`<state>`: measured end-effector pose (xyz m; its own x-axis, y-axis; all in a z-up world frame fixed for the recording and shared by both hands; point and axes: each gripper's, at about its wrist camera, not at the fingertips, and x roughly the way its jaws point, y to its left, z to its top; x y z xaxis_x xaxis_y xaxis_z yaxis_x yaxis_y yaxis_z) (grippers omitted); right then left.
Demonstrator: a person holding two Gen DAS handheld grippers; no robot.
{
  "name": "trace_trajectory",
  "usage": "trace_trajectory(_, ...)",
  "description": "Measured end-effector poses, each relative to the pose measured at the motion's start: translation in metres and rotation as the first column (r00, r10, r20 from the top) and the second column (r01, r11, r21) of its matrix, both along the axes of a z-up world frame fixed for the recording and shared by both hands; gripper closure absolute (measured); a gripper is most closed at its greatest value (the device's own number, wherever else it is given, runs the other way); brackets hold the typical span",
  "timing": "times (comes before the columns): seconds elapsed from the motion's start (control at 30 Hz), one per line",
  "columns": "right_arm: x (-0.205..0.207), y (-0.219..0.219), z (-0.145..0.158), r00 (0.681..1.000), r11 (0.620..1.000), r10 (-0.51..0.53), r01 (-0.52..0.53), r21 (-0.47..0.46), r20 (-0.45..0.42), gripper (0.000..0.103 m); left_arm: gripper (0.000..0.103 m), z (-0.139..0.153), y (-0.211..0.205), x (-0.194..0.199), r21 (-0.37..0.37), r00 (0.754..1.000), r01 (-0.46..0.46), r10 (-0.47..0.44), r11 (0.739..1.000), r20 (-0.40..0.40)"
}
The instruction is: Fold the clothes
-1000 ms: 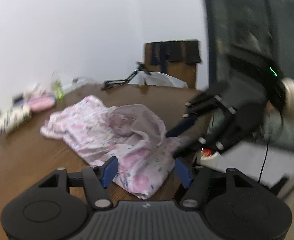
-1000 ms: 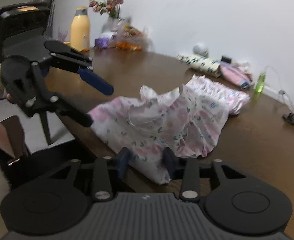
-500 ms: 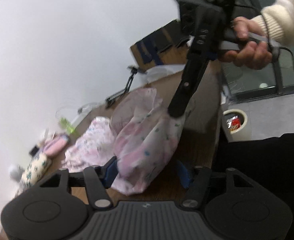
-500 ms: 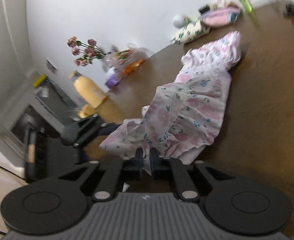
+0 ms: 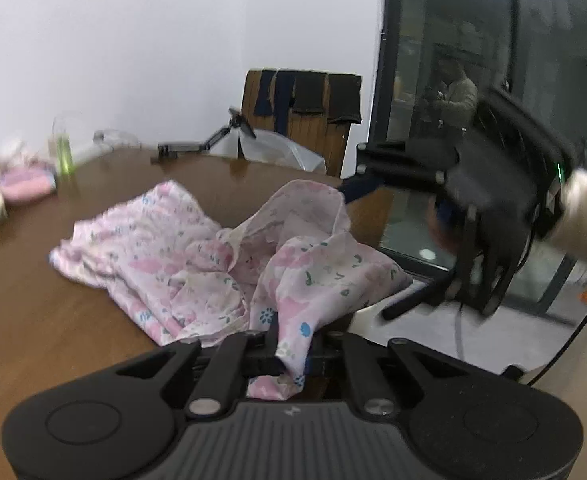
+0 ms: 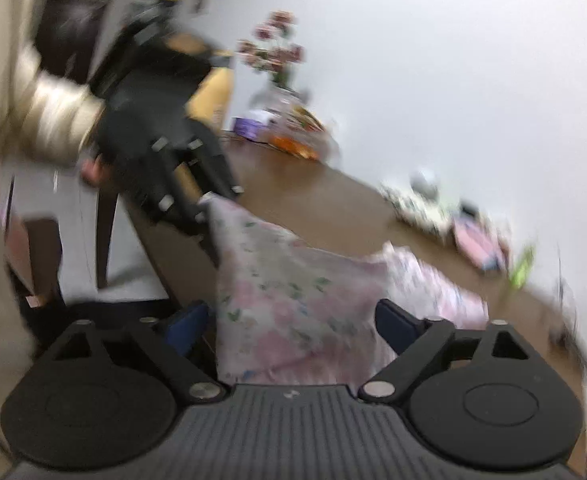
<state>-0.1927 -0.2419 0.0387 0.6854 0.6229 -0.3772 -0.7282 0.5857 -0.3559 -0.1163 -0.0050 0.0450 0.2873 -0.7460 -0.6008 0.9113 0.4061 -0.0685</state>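
Observation:
A pink floral garment lies crumpled on the brown wooden table, one end hanging over the near edge. My left gripper is shut on the garment's near corner. In the right wrist view my right gripper is open, and the garment lies between its spread blue pads without being pinched. The right gripper also shows in the left wrist view, open, to the right of the cloth. The left gripper shows blurred in the right wrist view, holding the cloth's far corner.
A wooden chair with dark cloths stands at the table's far end. A pink pouch, a green bottle and a phone stand sit along the wall side. A vase of flowers and snacks sit at the other end.
My left gripper has closed on the garment's corner. My right gripper has let go of the cloth and opened wide. The lifted garment has dropped back onto the table.

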Motion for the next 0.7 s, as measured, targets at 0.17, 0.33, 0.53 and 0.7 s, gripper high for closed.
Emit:
trace_trajectory(0.17,0.032,0.006,-0.010,0.978,0.989,0.133,-0.121,0.085,-0.162,0.086,0.096,0.006,0.012,0.003,-0.005,0.996,0.028,-0.028,1.000,-0.085)
trace_trajectory(0.33,0.104,-0.026,-0.010,0.700,0.890,0.352,-0.044,0.454,-0.622,0.093,0.088,0.013,0.018,0.012,-0.041,0.996,0.049,-0.052,0.998,-0.077)
trace_trajectory(0.53,0.168,-0.054,-0.035,0.393,0.785,0.478,0.210,0.583,-0.785,0.092,0.078,0.011,0.022,0.048,-0.142,0.991,-0.041,0.022,0.989,-0.132)
trace_trajectory(0.7,0.186,-0.067,-0.027,0.465,0.776,0.375,0.316,0.546,-0.802,0.043,0.084,-0.013,0.023,0.096,-0.163,0.920,-0.227,0.156,0.960,-0.360)
